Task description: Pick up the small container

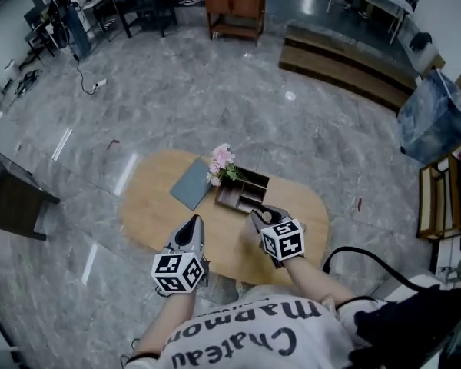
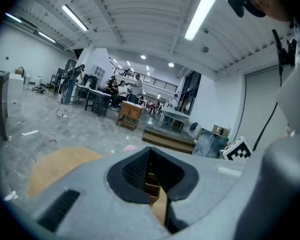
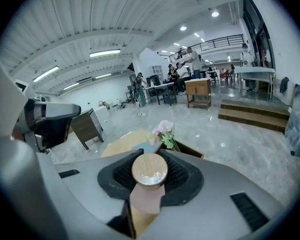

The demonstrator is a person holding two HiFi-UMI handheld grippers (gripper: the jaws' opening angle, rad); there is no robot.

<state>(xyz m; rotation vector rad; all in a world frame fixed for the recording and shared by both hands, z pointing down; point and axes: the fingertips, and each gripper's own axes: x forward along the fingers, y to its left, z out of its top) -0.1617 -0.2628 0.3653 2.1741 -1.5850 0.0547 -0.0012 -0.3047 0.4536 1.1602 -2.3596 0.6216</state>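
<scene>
Right gripper [image 3: 149,176] is pinching the small container [image 3: 149,170]: round wooden lid up, pinkish body below it, a pad on each side. In the head view this gripper [image 1: 260,215] is over the near right part of the oval wooden table [image 1: 150,206], so the container is held there rather than standing on the top.

Left gripper [image 2: 151,166] is pressed together at the tips with nothing in it. It sits over the table's near edge [image 1: 192,225], left of the right gripper.

On the table, past the grippers:
- wooden organizer box [image 1: 244,192] with compartments, mid table
- pink flowers [image 1: 221,162] at the organizer's far left corner
- flat grey pad [image 1: 190,183] just left of the flowers

Off the table:
- dark stand [image 1: 11,202] on the floor to its left
- low wooden steps [image 1: 346,68] beyond its far right
- wooden cabinet [image 1: 234,6] well beyond its far side
</scene>
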